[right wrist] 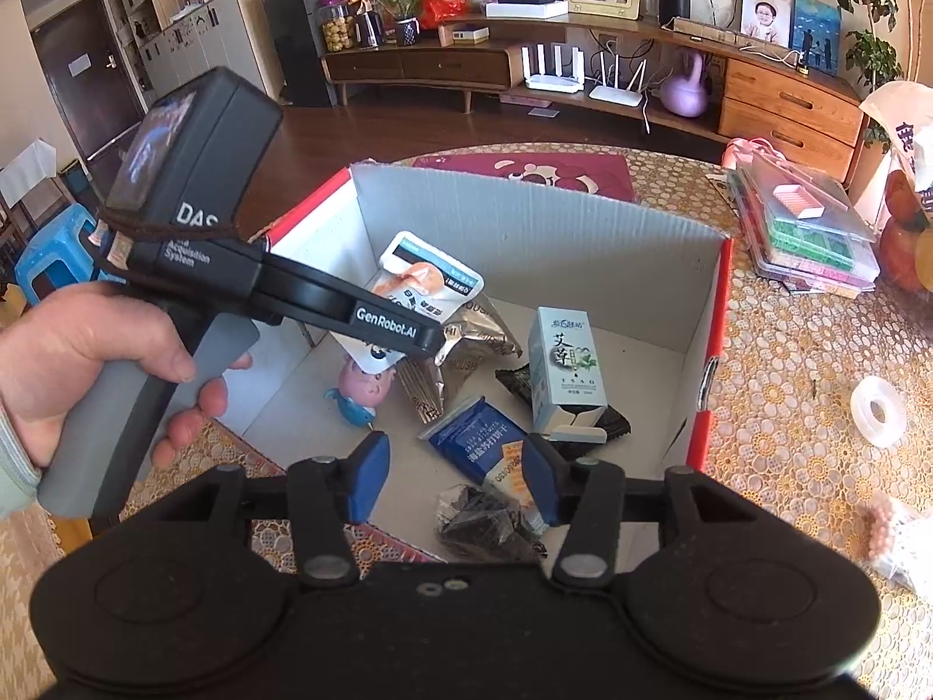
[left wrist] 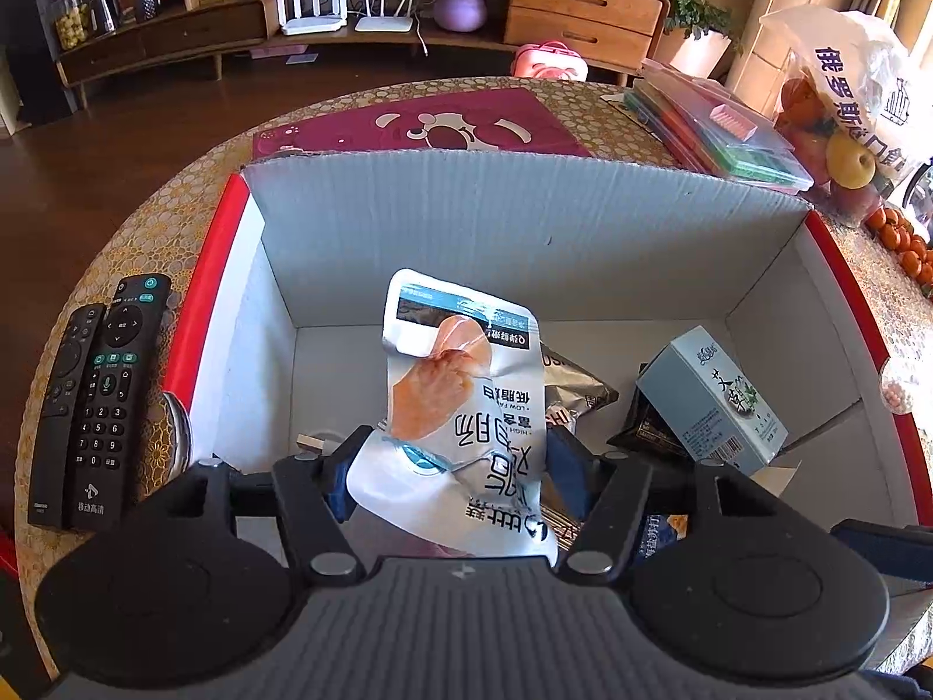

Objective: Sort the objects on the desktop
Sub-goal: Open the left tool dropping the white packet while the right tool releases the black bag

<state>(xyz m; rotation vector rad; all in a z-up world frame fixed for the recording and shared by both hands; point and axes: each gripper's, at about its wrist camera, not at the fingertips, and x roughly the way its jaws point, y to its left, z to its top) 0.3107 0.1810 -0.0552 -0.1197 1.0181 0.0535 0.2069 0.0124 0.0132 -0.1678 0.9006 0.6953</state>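
Over the cardboard box (left wrist: 525, 216), left gripper (left wrist: 449, 469) jaws clamp a white snack pouch (left wrist: 460, 402)
Right gripper (right wrist: 455, 481) hovers at the box's near edge, jaws wide, holding nothing

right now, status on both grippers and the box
Left gripper shut on white snack pouch, held over cardboard box. Right gripper open, empty, at box's near edge. Nothing blocking the drop.

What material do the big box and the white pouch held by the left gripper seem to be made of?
Box: corrugated cardboard, matte white inside; fine ribs show on the wall and the top edge is rough.
White pouch: probably thin plastic film, glossy; it creases and bends between the left gripper's fingers.
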